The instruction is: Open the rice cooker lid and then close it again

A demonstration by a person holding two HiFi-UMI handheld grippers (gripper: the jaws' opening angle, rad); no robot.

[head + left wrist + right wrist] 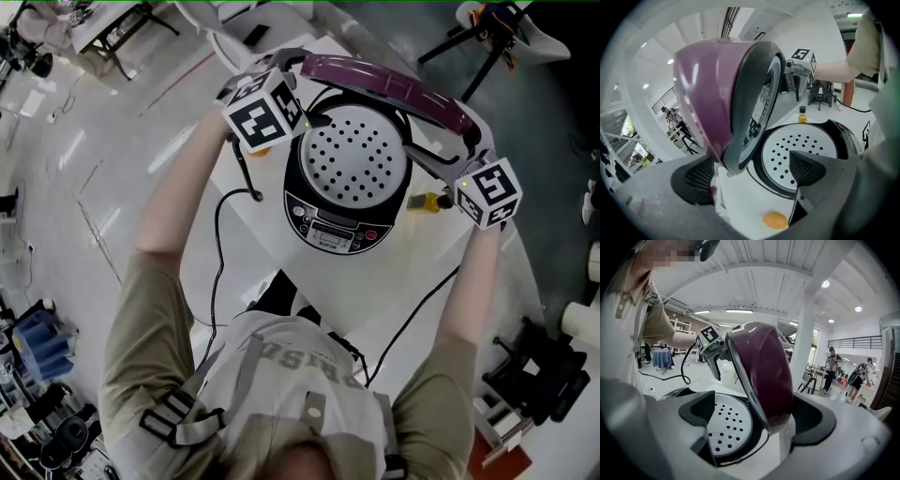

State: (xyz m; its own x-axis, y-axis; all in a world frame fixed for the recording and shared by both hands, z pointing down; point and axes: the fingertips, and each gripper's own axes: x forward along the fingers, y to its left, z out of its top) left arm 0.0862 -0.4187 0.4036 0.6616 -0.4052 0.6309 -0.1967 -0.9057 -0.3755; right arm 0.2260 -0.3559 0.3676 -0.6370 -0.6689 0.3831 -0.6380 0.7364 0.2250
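Here, both spread astride the lid (pixel 708 93), left hand-held gripper (pixel 750 172) views its underside, right hand-held gripper (pixel 757 414) its top.

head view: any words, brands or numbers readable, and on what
Black control panel of the rice cooker: print and display too small to read.
Grey shirt of the person: large letters, creased and upside down, not legible.
White cubes with black square markers: patterns only, no words.

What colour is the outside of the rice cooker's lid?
The lid is glossy purple, clearest in the right gripper view.
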